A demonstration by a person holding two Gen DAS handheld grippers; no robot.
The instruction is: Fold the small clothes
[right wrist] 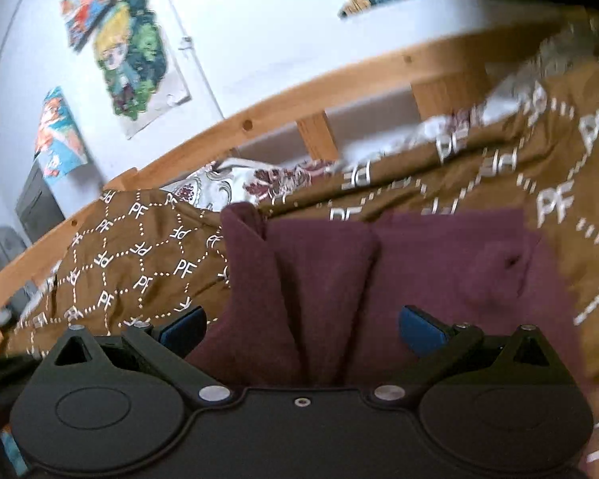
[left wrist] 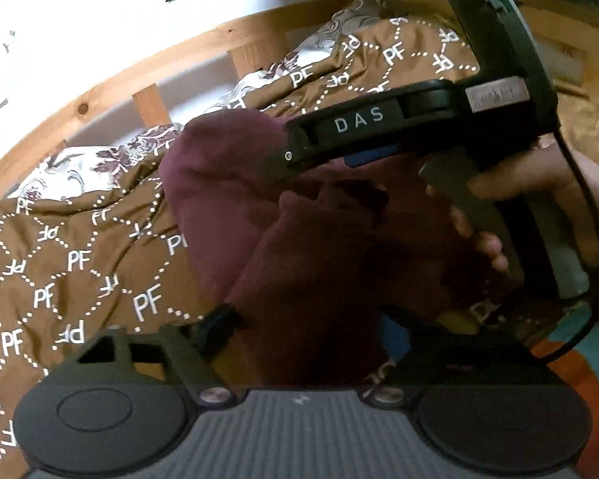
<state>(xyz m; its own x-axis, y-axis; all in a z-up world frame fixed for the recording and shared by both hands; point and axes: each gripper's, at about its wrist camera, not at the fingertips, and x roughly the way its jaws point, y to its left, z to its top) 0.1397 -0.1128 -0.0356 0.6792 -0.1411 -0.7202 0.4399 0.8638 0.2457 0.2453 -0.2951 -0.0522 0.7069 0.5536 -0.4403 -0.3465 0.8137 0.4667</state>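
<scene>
Maroon garment (right wrist: 419, 263) lies bunched on the brown PF-print bedspread (right wrist: 139, 263), towards the wooden bed rail (right wrist: 339, 80) side. Right gripper (right wrist: 301, 325): blue-padded fingers (right wrist: 421, 325) spread wide, straddling a raised fold of the cloth, not pinching it. Left gripper (left wrist: 299, 331): fingertips buried in maroon fabric; aperture cannot be determined. Right gripper crosses the left wrist view above the garment.

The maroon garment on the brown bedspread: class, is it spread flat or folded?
Partly folded. The maroon garment shows layered flaps and deep creases, bunched rather than flat on the brown bedspread. A finished fold cannot be told.
</scene>
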